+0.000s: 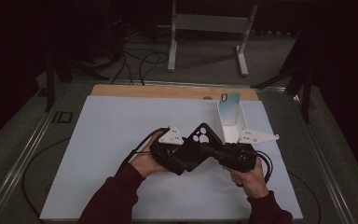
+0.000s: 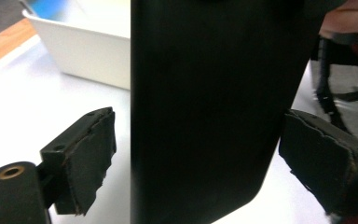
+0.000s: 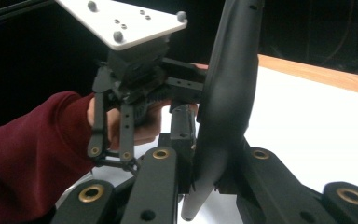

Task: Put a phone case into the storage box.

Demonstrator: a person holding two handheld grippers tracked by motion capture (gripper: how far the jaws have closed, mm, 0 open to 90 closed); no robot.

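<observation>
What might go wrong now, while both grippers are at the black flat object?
1. The left gripper has its pads apart from the black flat object, so only the right gripper seems to clamp it; it may pivot or slip.
2. The white bin stands close behind; a swing of the object could knock it.
</observation>
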